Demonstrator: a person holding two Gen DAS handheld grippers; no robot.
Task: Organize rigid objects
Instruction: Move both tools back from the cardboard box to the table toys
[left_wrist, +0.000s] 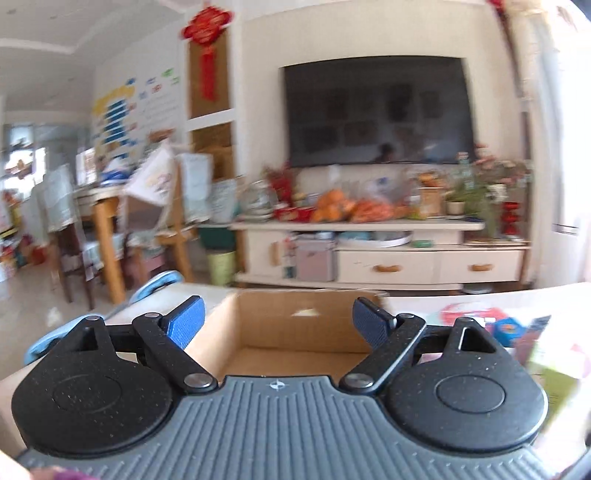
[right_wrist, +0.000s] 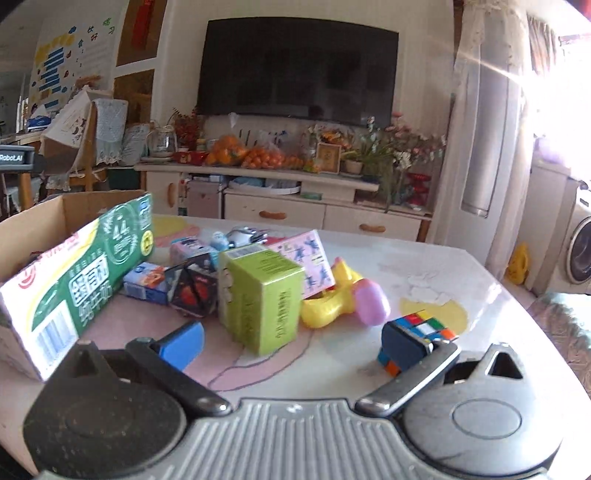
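The left gripper (left_wrist: 277, 325) has its blue pads wide apart over the brown cardboard box (left_wrist: 295, 314), holding nothing. The right gripper (right_wrist: 295, 343) is wide apart too, near the green carton (right_wrist: 262, 299) and colourful puzzle cube (right_wrist: 413, 339) on the table (right_wrist: 424, 258)

A dark television (right_wrist: 297, 70) hangs above a cream cabinet (right_wrist: 284, 192) piled with oranges (right_wrist: 255, 155) and flowers (right_wrist: 402, 144); a washing machine (right_wrist: 580, 251) stands at right.
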